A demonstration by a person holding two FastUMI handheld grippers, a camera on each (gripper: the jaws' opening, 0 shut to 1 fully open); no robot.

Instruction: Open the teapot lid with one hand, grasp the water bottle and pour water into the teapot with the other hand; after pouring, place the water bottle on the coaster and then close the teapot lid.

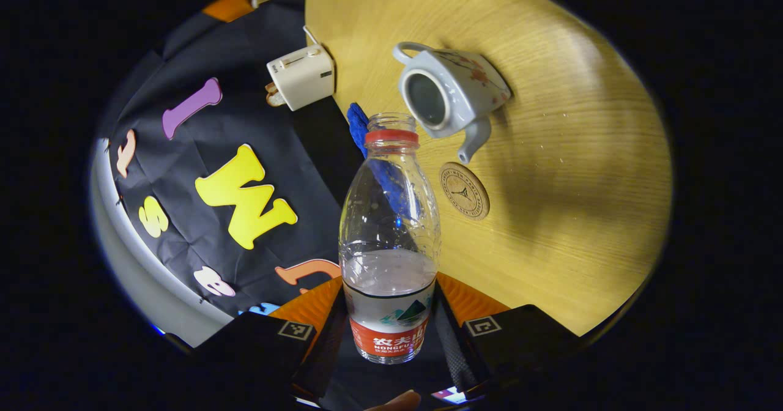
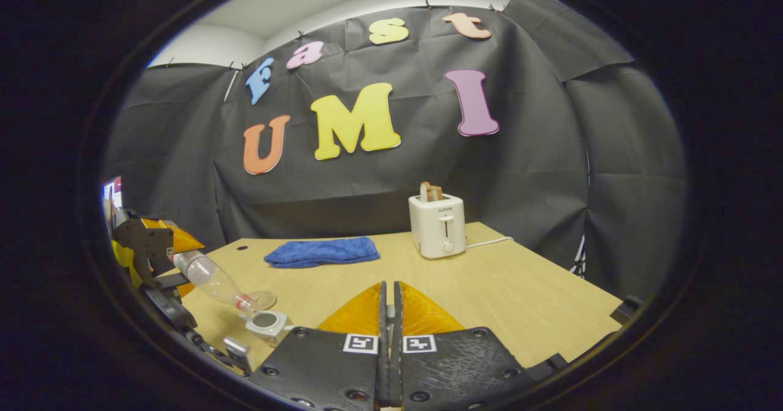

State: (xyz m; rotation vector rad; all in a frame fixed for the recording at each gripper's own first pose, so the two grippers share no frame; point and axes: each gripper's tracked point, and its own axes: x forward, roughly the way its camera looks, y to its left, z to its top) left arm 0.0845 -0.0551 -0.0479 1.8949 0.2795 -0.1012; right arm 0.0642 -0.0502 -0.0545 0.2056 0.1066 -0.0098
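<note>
Left gripper clamped on bottle, base between the fingers, uncapped neck pointing ahead. Beyond the neck, open teapot; coaster nearer, just right. Right gripper closed on nothing, fingers touching; teapot left of them; toaster ahead.

Toaster front carried the brand word "SUPOR". Coaster bore a round printed emblem with ring text too small to make out.

Left gripper clamped, right gripper closed
</note>
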